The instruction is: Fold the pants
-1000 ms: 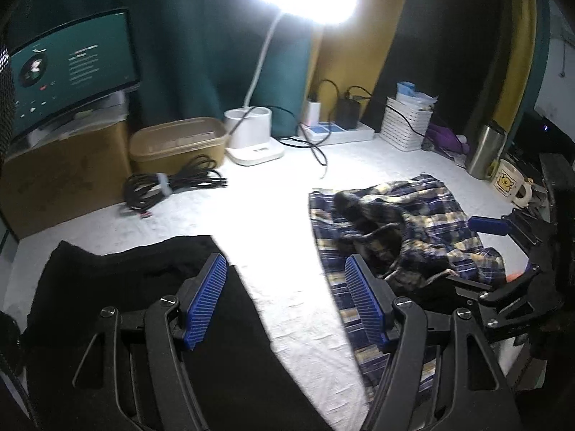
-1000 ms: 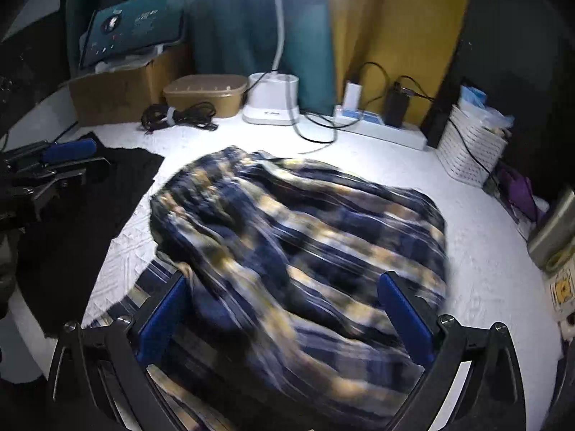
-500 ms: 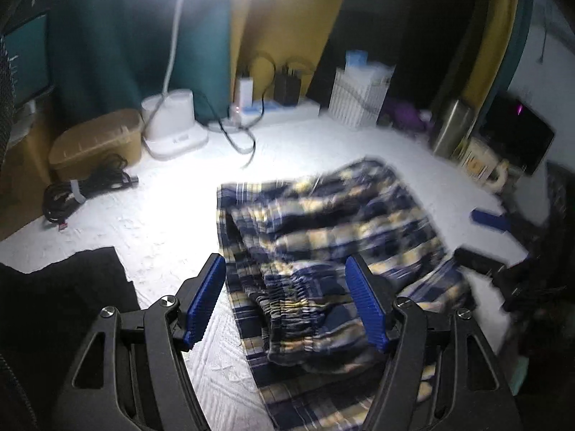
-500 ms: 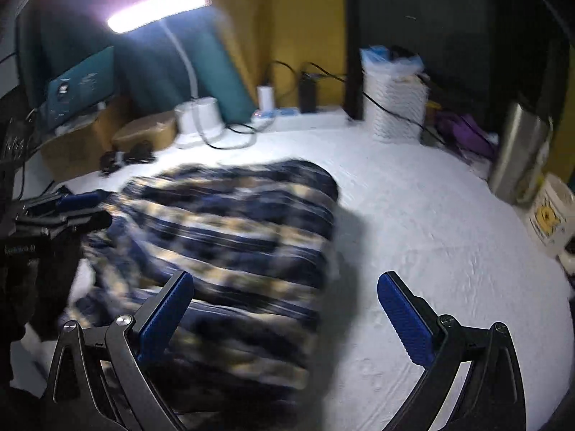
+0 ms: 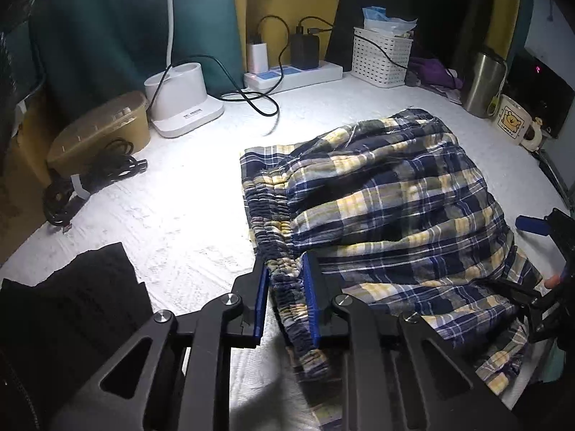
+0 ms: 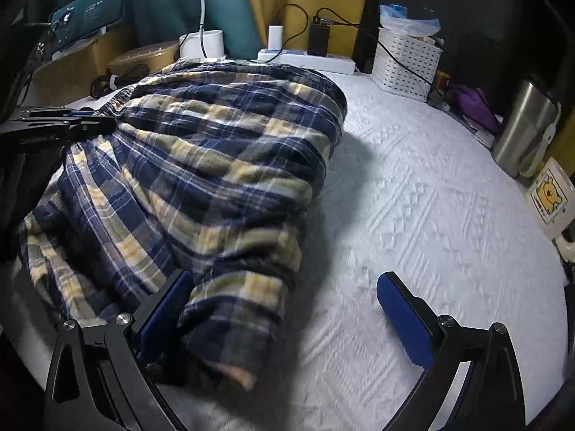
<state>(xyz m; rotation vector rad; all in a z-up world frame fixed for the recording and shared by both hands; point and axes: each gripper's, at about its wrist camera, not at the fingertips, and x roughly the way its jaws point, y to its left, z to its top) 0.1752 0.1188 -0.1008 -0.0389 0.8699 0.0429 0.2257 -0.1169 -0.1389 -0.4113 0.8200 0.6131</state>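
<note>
Since 0.5 s ago left gripper (image 5: 284, 300) has clamped the elastic waistband of the plaid pants (image 5: 388, 194), which run rightward across the white table (image 5: 187, 208) to the nearer, unclenched right gripper (image 6: 284, 319) at their right end.

You get glare on the white bedsheet (image 5: 201, 194) under overhead light; dark fisheye corners, slight blur on plaid pants (image 6: 222, 309).

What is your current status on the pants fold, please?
Left gripper shut on waistband of plaid pants. Right gripper open at pants' far end, nothing held. Black garment lies apart, left of the pants.
</note>
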